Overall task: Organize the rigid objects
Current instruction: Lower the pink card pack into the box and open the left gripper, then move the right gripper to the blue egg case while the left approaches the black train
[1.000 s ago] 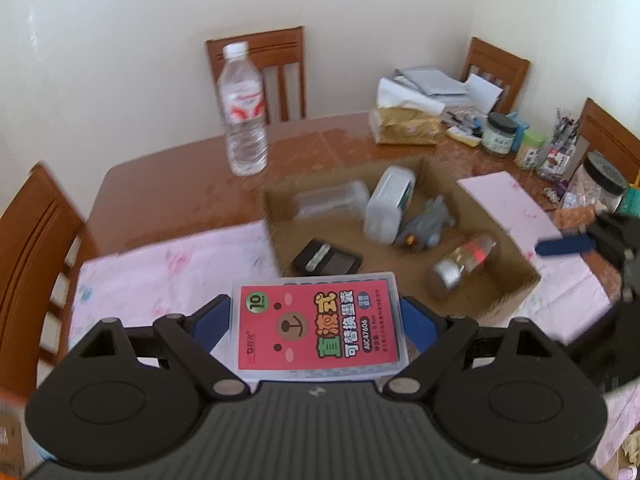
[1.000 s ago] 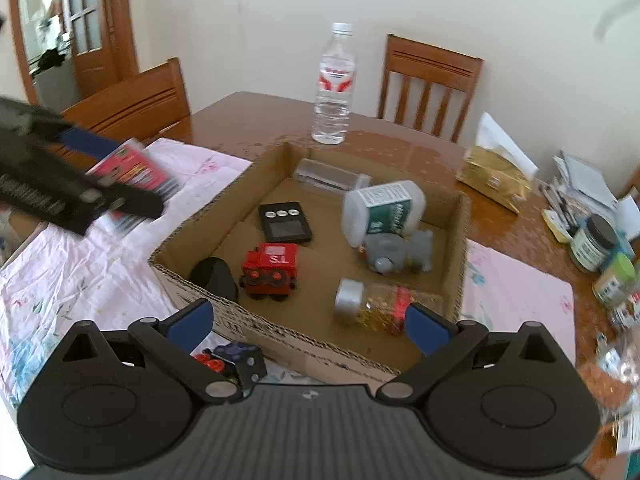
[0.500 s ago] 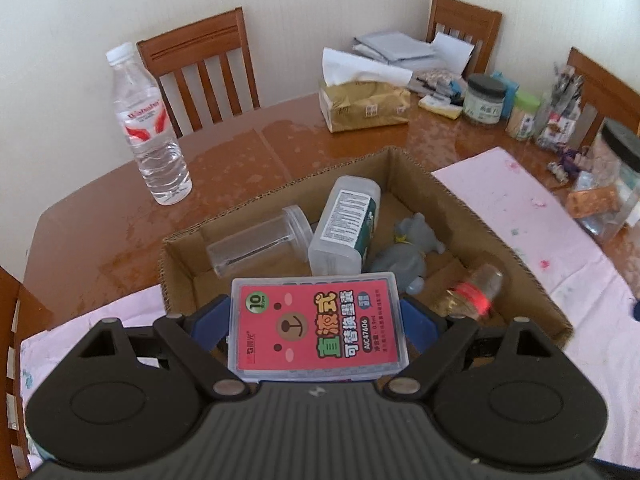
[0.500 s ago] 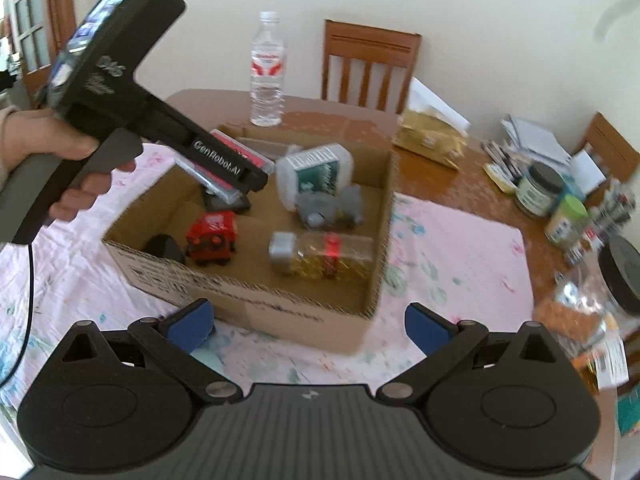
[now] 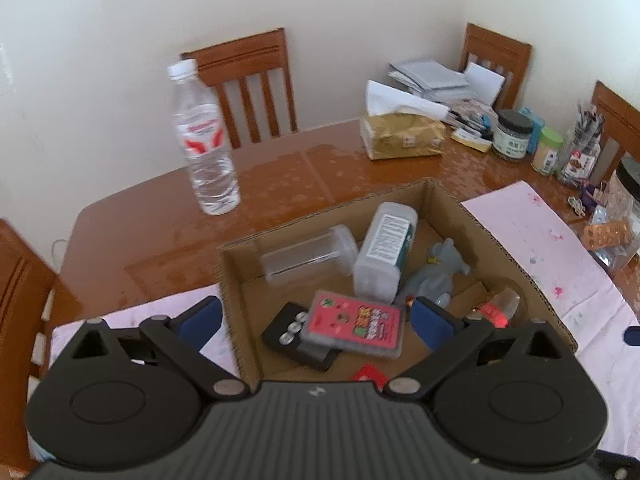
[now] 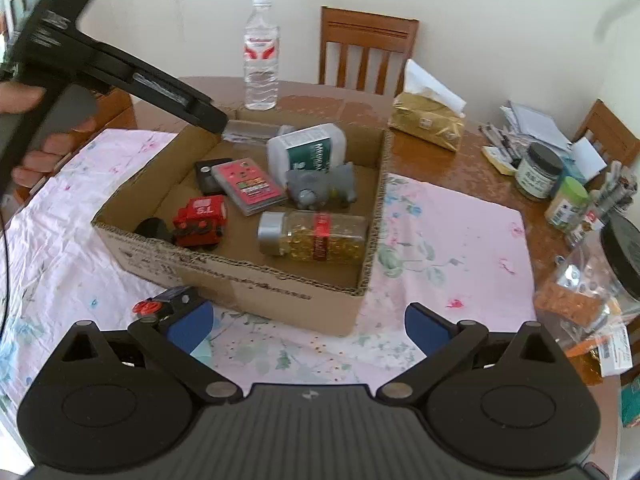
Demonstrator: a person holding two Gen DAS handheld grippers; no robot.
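Note:
The pink card case (image 5: 354,324) lies flat in the cardboard box (image 5: 228,280), partly on a black device (image 5: 288,334). My left gripper (image 5: 316,322) hovers just above the case; its jaws are opening and the blue pads stand clear of the case on both sides. The right wrist view shows the case (image 6: 250,186) free of that gripper (image 6: 216,120), which reaches over the box's far left corner. My right gripper (image 6: 308,326) is open and empty in front of the box wall (image 6: 248,276). A small black and red toy (image 6: 164,304) sits by its left finger.
The box also holds a white bottle (image 6: 308,152), a grey toy (image 6: 322,186), a capsule bottle (image 6: 314,236), a red train (image 6: 200,220) and a clear tube (image 5: 308,254). A water bottle (image 5: 206,140), tissue pack (image 5: 402,136) and jars (image 5: 514,134) stand behind. A hand (image 6: 32,152) grips the left handle.
The left gripper carried the pink case over the box, then opened; the case dropped onto the black device inside. The right gripper stayed open and barely moved in the last half second.

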